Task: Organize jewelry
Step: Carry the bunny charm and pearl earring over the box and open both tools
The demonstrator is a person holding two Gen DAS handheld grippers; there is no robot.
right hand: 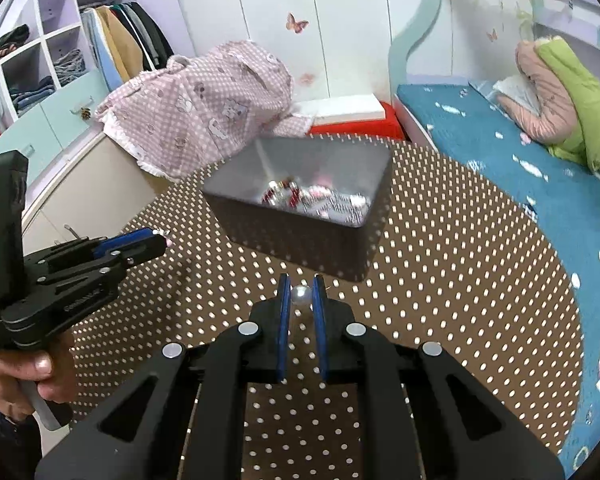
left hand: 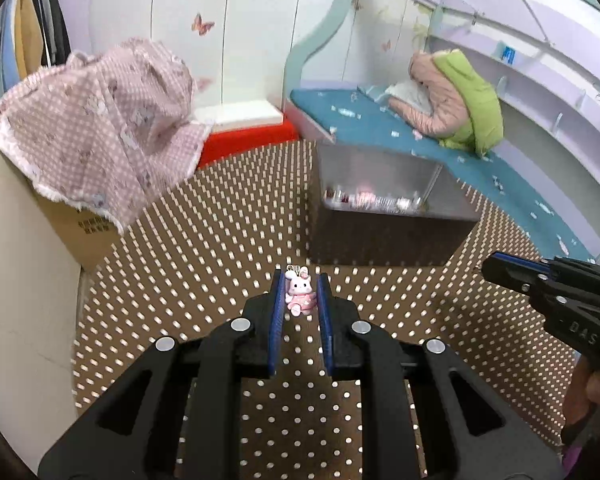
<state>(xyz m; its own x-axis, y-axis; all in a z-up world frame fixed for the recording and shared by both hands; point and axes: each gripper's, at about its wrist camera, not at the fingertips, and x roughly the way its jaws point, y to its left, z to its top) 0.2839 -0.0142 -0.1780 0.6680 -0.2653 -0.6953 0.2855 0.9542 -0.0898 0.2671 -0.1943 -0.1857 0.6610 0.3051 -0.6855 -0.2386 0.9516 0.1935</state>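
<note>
Left gripper (left hand: 299,294) clamped on pink rabbit charm (left hand: 299,293); right gripper (right hand: 301,296) pinching pearl bead (right hand: 302,295). Grey jewelry box (right hand: 300,216) lies ahead of both, open top up, long axis crosswise; right gripper judged nearer, box just beyond fingertips.

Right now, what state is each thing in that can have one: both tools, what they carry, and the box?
left tool: shut on the pink bunny charm.
pink bunny charm: pinched between the blue pads, upright, off the dotted tablecloth.
right tool: shut on the pearl bead.
pearl bead: gripped between the pads near their tips.
grey box: open-topped, standing on the tablecloth, blurred shiny trinkets piled inside.
</note>
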